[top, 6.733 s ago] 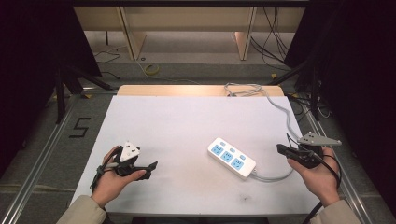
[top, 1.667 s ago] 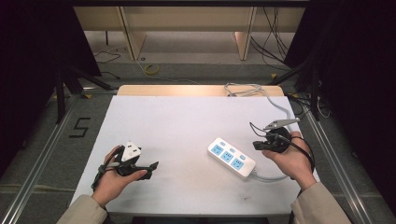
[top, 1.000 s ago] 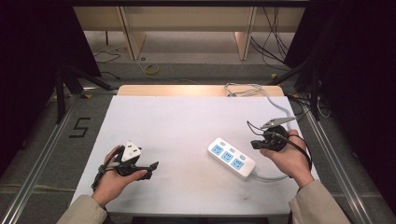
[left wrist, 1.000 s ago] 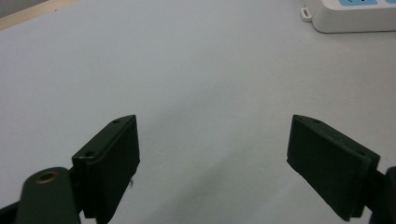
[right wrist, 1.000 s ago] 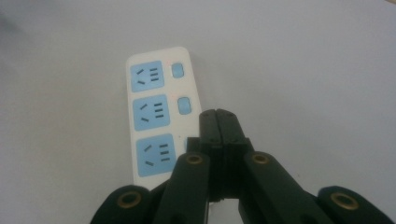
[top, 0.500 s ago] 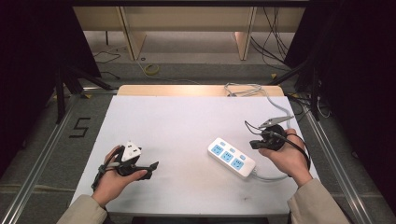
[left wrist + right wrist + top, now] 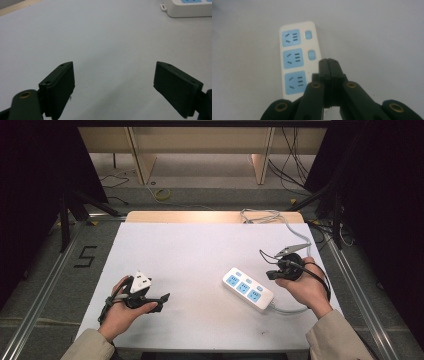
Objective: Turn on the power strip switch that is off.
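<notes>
White worktop [image 7: 200, 255] lay under dark surroundings, with cables on the floor beyond its far edge. A white power strip [image 7: 248, 289] with three blue sockets rested flat on the worktop toward 4 o'clock, its grey cord [image 7: 295, 232] running off toward 1 o'clock. The right hand-held gripper [image 7: 270, 274] was just beside the strip's 3 o'clock side, jaws pressed together and holding nothing; in the right gripper view its tips overlapped the strip's switch side. The left hand-held gripper [image 7: 162, 301] sat at 8 o'clock, jaws spread wide and empty, well apart from the strip.
</notes>
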`<state>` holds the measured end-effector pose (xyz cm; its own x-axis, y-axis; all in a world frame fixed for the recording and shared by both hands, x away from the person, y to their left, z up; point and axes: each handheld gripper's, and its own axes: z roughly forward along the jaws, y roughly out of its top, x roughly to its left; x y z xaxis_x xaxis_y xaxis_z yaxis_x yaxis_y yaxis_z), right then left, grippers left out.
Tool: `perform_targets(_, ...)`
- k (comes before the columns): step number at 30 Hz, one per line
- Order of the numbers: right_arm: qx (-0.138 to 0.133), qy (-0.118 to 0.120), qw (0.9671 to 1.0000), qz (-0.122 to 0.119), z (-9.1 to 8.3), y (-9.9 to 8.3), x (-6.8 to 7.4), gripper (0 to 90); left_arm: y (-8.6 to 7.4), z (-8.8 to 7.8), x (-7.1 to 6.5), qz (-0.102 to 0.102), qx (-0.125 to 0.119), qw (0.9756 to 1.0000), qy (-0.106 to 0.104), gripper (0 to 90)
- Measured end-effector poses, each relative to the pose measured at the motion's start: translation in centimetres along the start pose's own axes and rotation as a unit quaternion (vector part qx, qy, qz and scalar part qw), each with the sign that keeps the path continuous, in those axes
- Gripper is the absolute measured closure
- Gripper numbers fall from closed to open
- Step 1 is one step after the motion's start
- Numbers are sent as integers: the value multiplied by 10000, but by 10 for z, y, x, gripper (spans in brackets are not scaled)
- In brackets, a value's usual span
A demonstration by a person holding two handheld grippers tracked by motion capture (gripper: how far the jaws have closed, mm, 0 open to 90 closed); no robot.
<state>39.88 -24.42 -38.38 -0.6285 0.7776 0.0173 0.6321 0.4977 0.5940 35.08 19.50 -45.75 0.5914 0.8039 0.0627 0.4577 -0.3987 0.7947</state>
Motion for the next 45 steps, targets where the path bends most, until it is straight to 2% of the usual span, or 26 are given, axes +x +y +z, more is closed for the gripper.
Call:
perform_targets(16,118,-30,9999,-44,5,1,-3,900,0,0,0,-9,2,10000,-10,169)
perform_targets(45,443,-4,9989,-137,23,6,2,900,0,0,0,-7,7,10000,-19,169)
